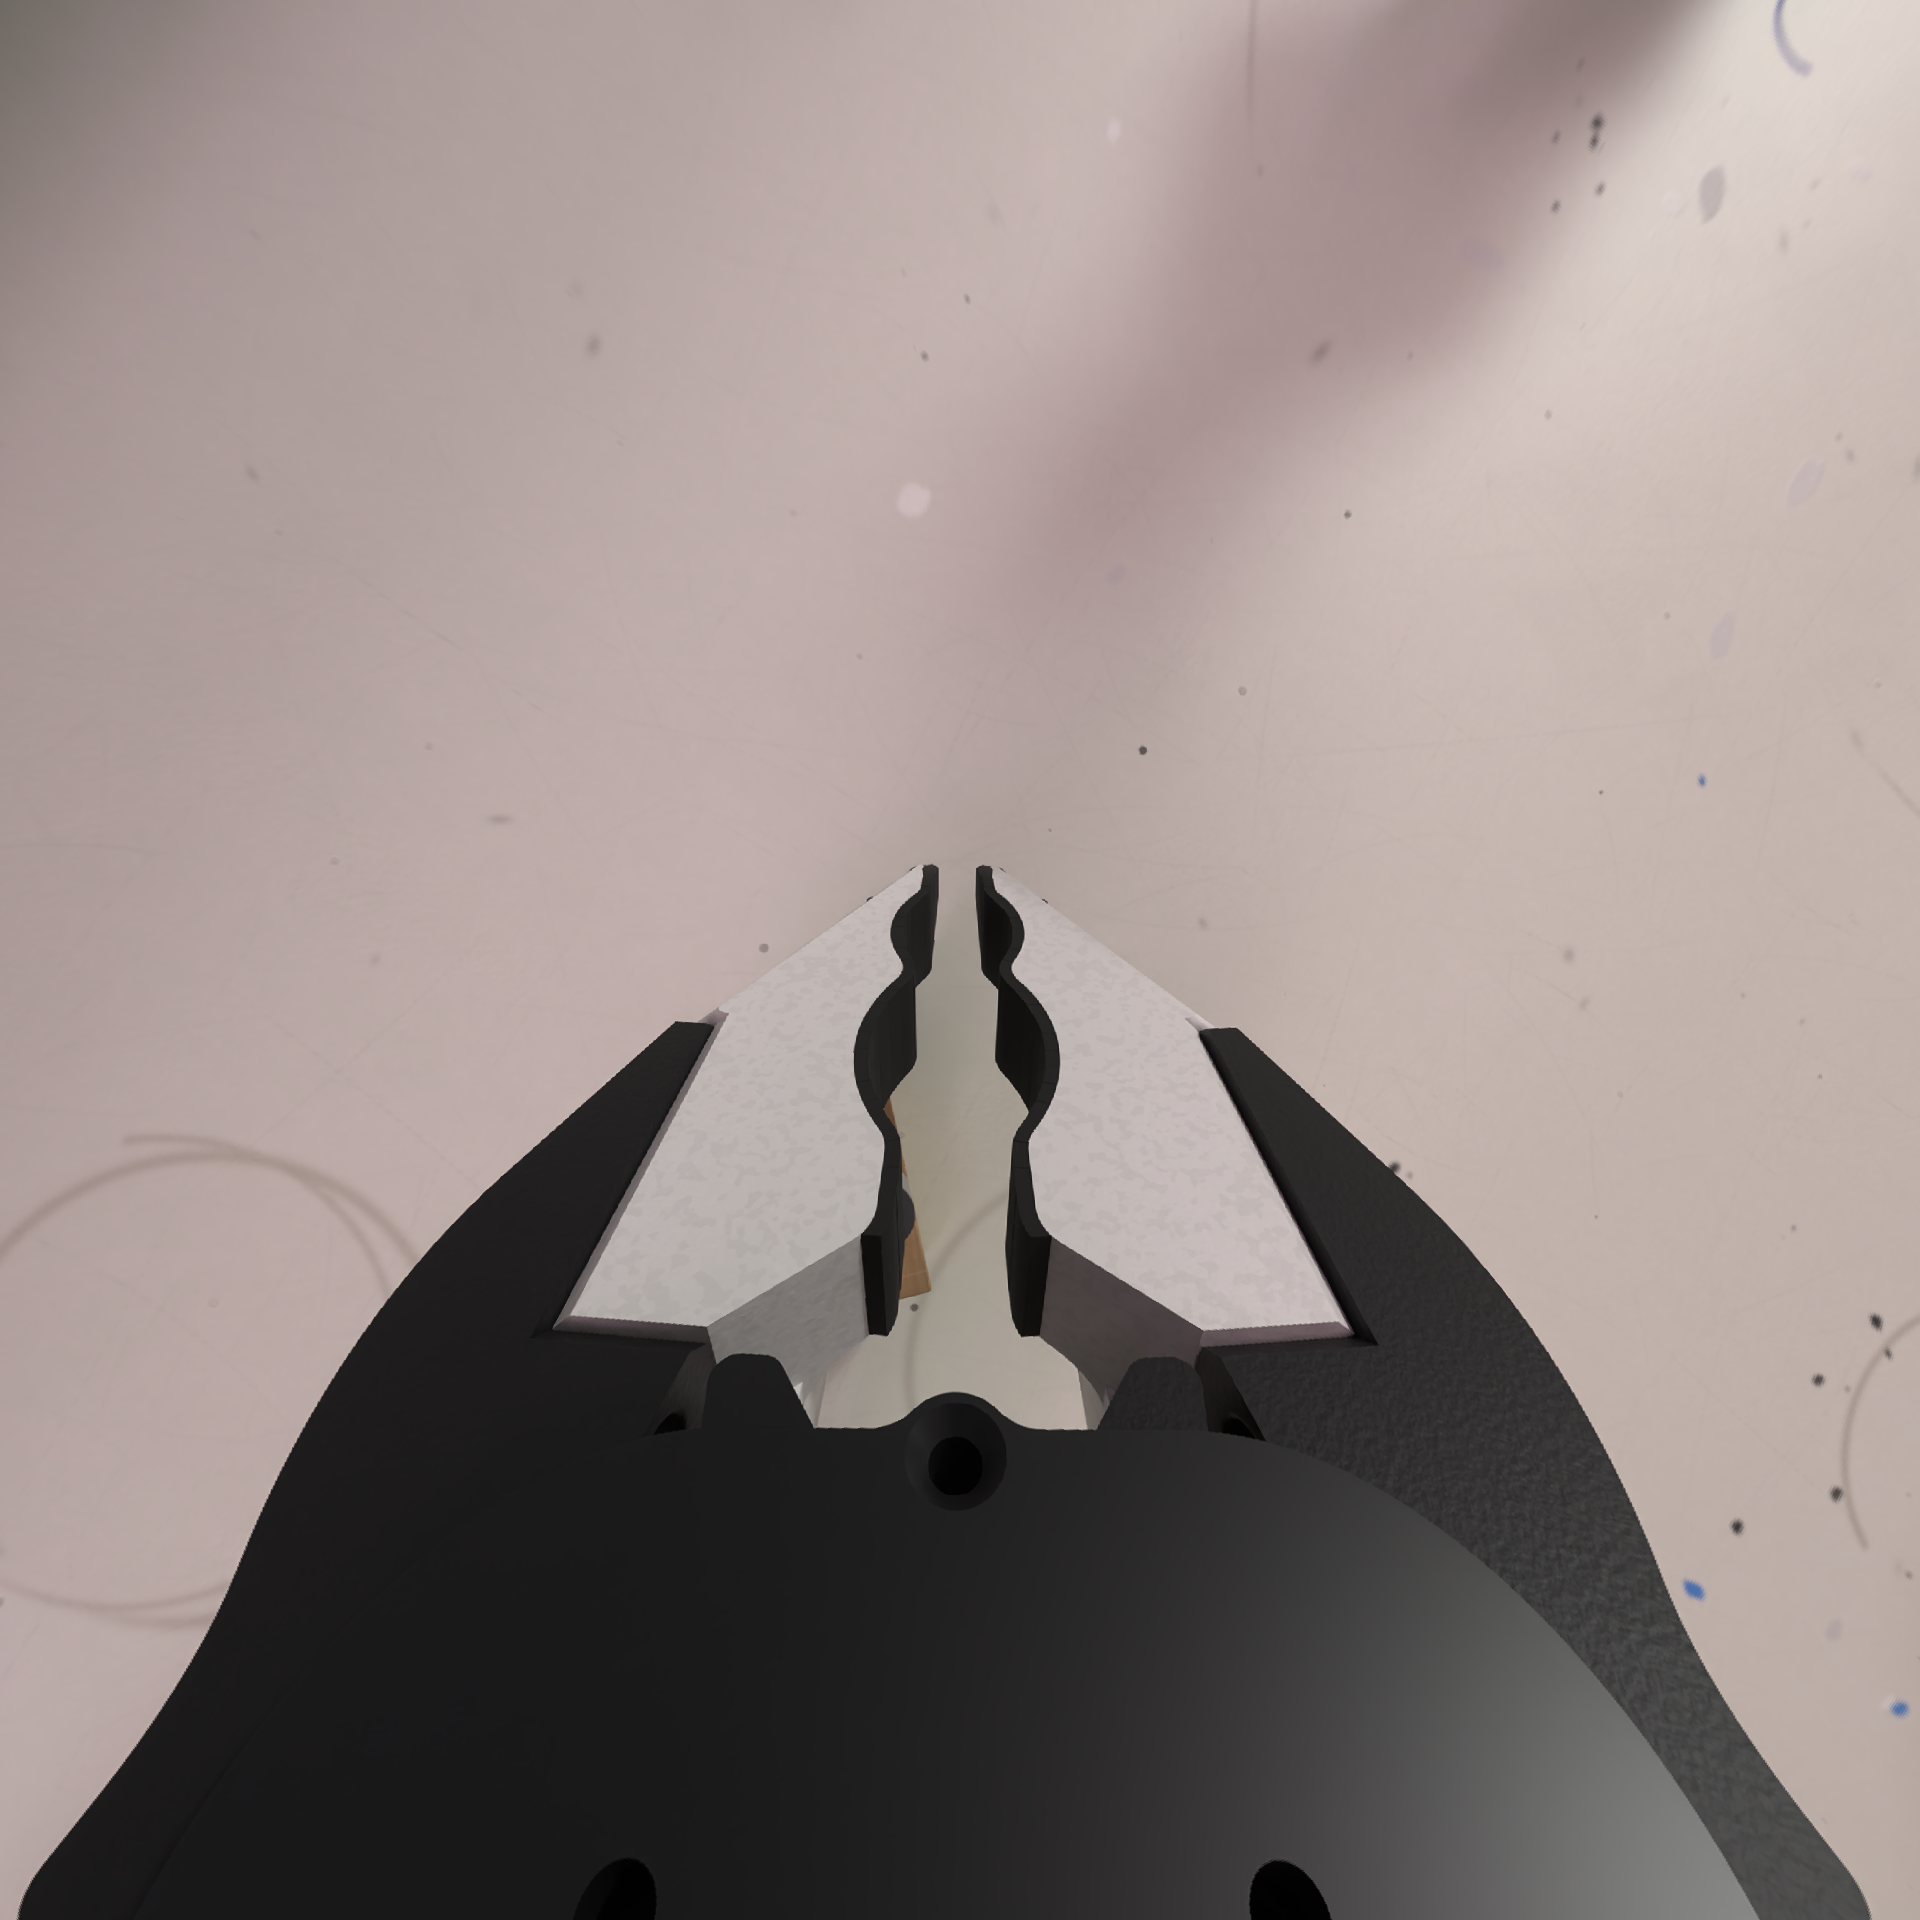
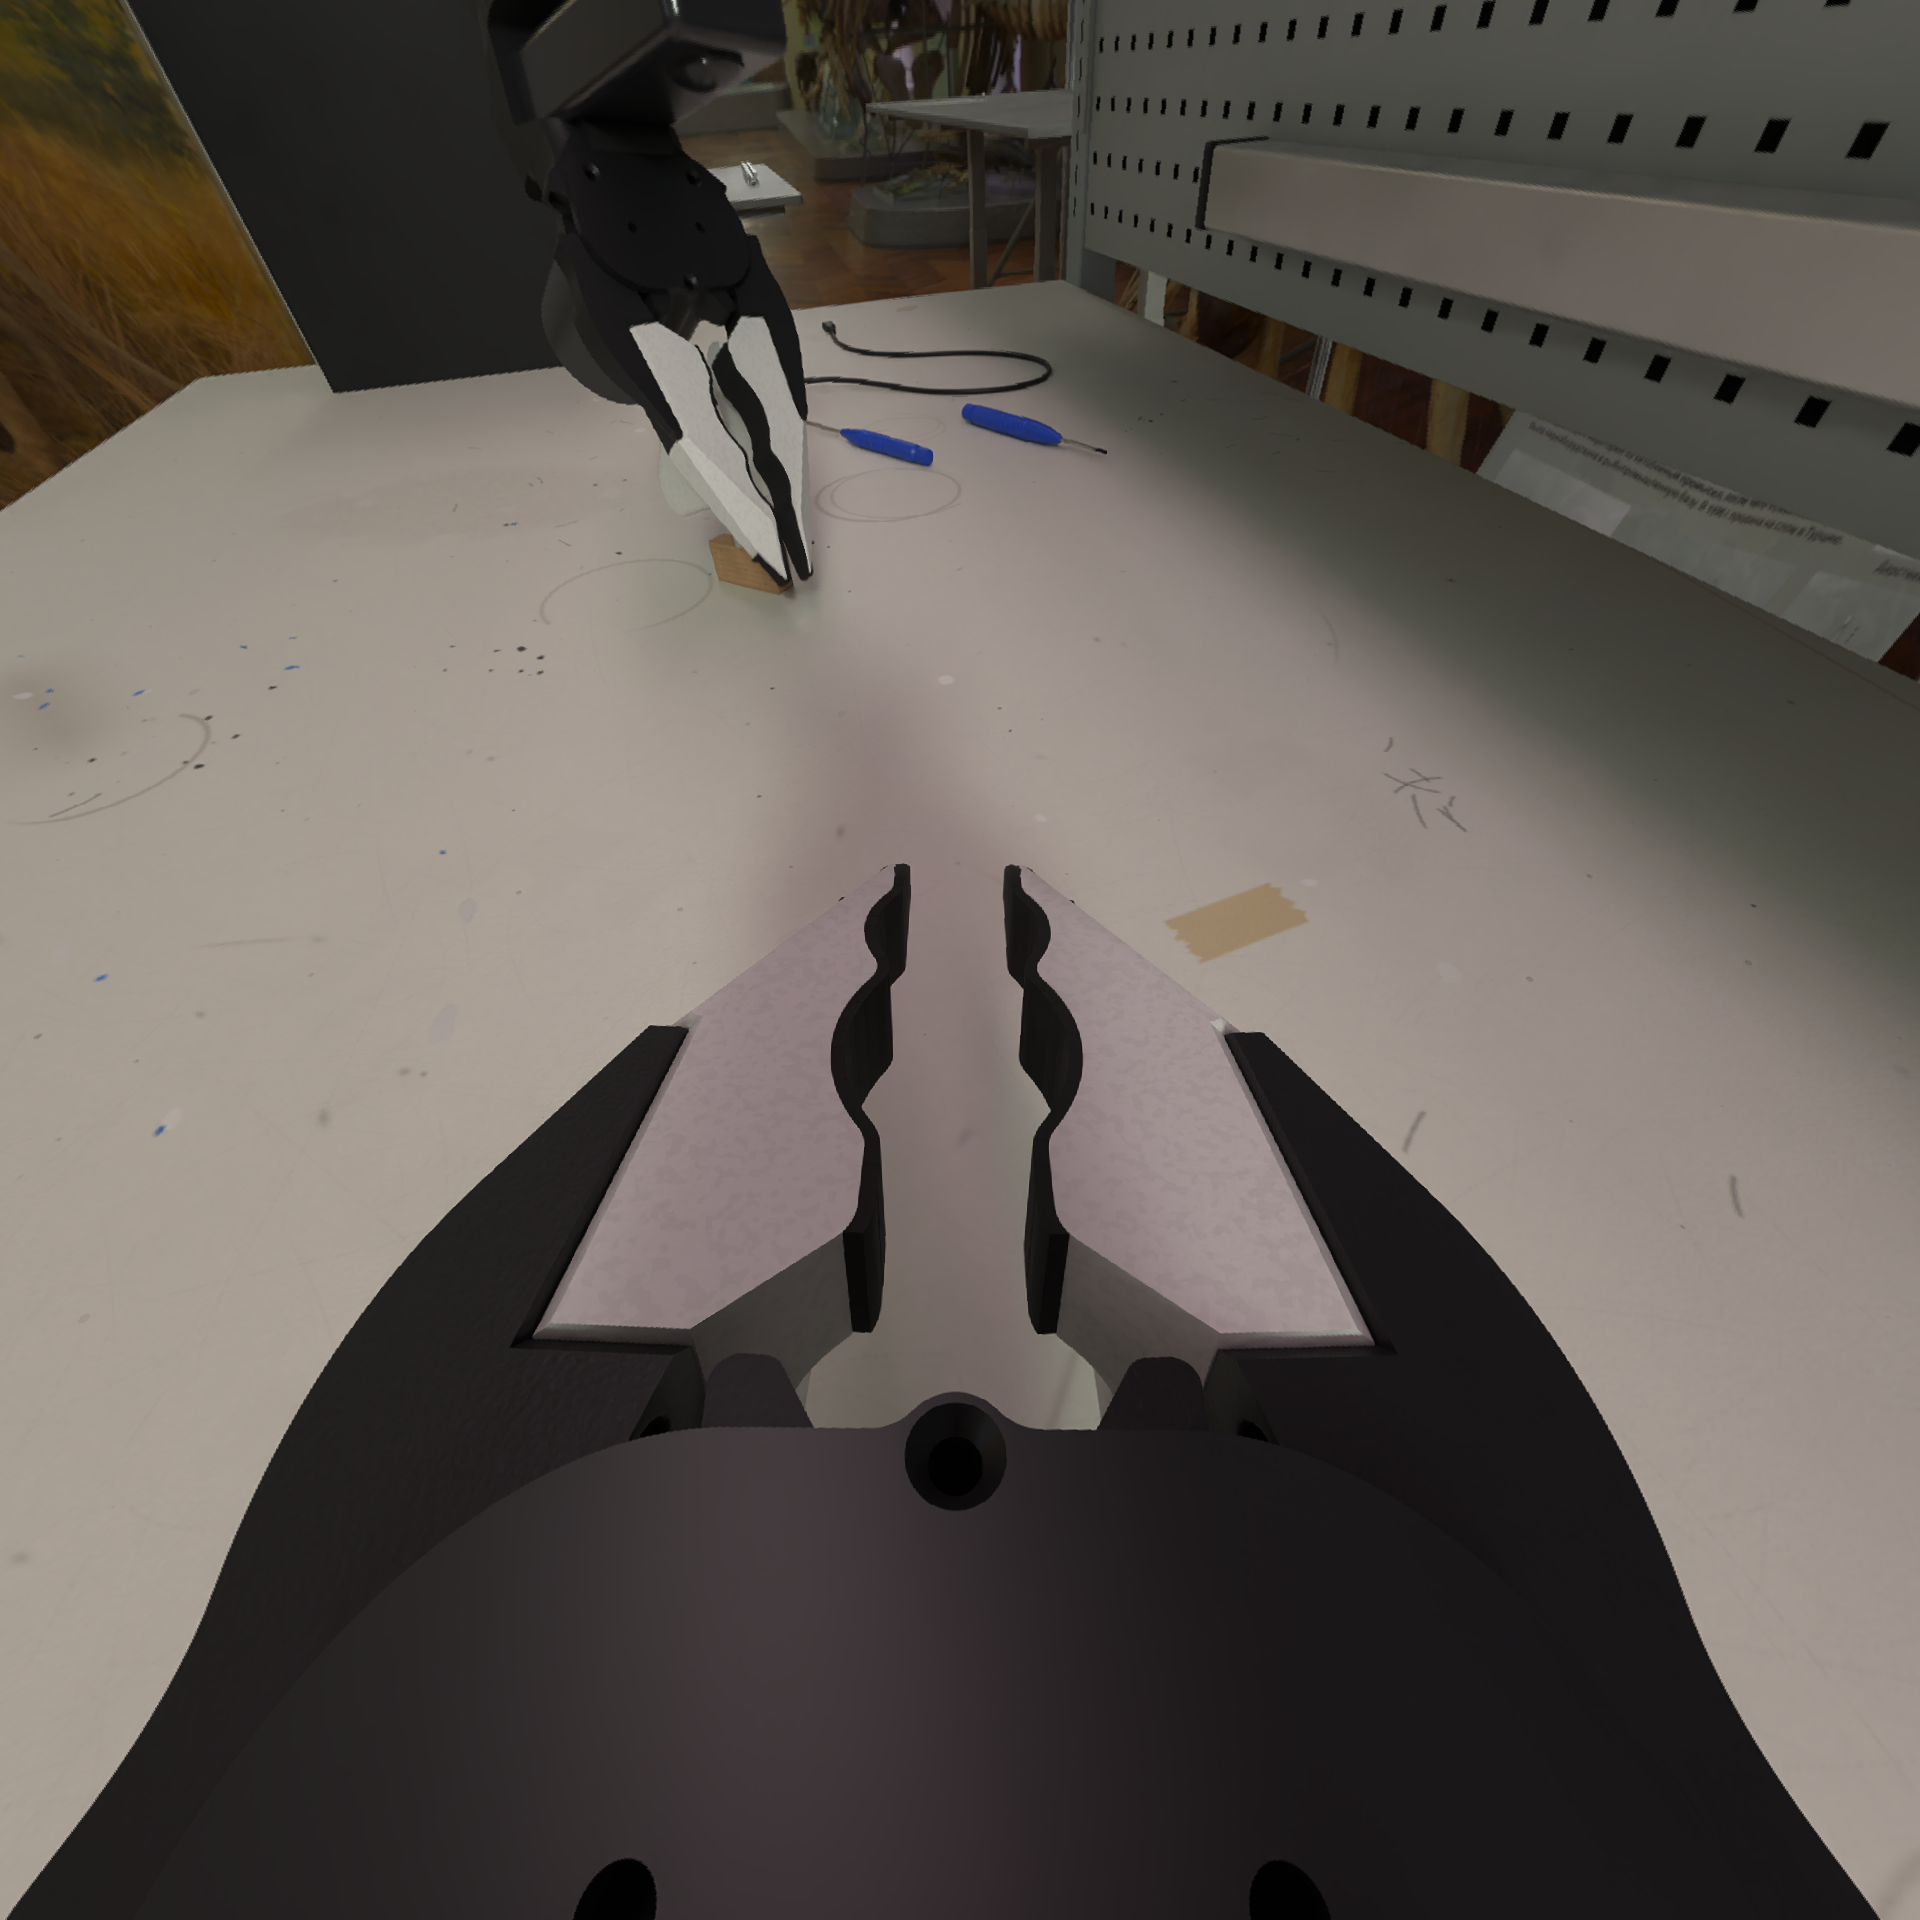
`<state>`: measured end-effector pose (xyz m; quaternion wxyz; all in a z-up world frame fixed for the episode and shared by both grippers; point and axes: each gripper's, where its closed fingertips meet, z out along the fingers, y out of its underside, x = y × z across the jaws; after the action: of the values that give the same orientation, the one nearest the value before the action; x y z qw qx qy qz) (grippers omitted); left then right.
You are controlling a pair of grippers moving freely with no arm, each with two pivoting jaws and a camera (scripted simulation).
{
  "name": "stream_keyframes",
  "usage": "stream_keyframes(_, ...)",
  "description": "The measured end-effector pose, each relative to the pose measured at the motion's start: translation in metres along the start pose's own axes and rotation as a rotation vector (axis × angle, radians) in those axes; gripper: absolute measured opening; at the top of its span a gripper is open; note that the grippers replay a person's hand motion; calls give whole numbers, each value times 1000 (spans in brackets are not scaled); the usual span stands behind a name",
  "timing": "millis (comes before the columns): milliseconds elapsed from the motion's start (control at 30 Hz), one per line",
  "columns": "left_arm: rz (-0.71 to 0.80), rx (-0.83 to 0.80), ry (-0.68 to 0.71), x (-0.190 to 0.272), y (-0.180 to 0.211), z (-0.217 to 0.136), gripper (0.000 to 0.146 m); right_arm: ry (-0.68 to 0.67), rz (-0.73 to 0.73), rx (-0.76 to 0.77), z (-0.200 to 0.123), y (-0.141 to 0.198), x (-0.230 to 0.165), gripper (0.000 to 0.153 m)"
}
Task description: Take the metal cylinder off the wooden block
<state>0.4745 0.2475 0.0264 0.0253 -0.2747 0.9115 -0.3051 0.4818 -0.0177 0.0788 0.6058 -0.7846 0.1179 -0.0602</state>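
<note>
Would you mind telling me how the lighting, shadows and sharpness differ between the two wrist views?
Left wrist view: the table is sharp near the left claw, but a broad soft purplish shadow band blurs the upper right. Right wrist view: even light, a diffuse shadow ahead of the right claw, wide-angle bending of the shelf rail, and a hazy far background.

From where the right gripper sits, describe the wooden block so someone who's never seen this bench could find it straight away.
Start on the pale worktable and look toward its far end, where the left gripper points steeply down. The wooden block is the small tan piece at its fingertips, resting on the tabletop. Unlike the two blue-handled tools and black cable beyond it, it is bare brown wood.
</note>
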Motion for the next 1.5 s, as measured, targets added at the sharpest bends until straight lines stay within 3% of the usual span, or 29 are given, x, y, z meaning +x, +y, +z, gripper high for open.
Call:
stream_keyframes(533,82,-270,-71,-4,9,13,9,-17,-2,11,-1,-1,-4,17)
stream_keyframes(800,116,-248,-86,-1,5,6,9,-19,1,7,-1,-1,-4,17)
stream_keyframes(933,175,-111,-38,28,-30,1,9,-23,4,1,0,0,-4,16)
stream_keyframes(1133,314,65,157,116,-101,54,8,-16,-23,-17,2,2,-6,15)
stream_keyframes(1300,370,-19,160,146,-109,106,9,-10,-38,-25,3,3,-6,14)
stream_keyframes(1500,358,-41,164,150,-107,115,20,-15,-37,-26,3,3,-7,14)
